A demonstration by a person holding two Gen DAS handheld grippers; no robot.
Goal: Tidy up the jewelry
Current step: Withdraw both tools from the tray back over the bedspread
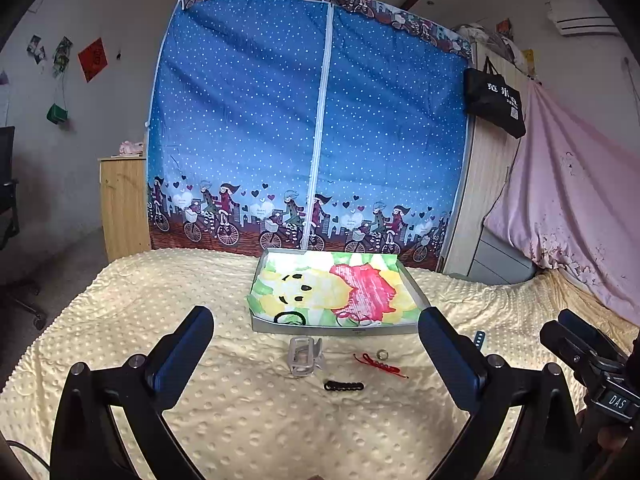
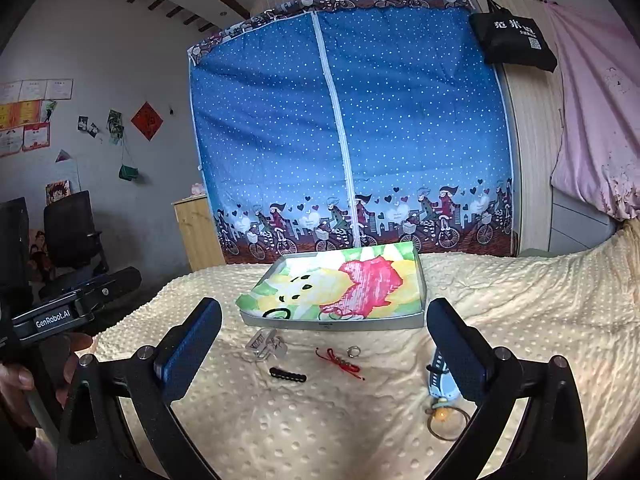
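A shallow grey tray (image 1: 332,330) (image 2: 332,324) lined with a colourful drawing sits on the cream blanket; a black hair tie (image 1: 290,317) (image 2: 277,314) and a red string piece (image 2: 338,313) lie in its front. In front of it lie a clear hair claw (image 1: 304,356) (image 2: 266,345), a red cord bracelet (image 1: 380,366) (image 2: 340,362), a silver ring (image 1: 383,355) (image 2: 353,350) and a black beaded bracelet (image 1: 344,386) (image 2: 288,375). A blue watch strap (image 2: 440,376) and a gold hoop (image 2: 446,420) lie by the right gripper's right finger. My left gripper (image 1: 316,344) and right gripper (image 2: 324,340) are open, empty, hovering short of these items.
The cream dotted blanket (image 1: 240,420) covers the bed. A blue zip wardrobe (image 1: 312,120) stands behind it, a wooden cabinet (image 1: 122,204) to its left, an office chair (image 2: 74,232) at far left. The right gripper body (image 1: 588,360) shows at the left view's right edge.
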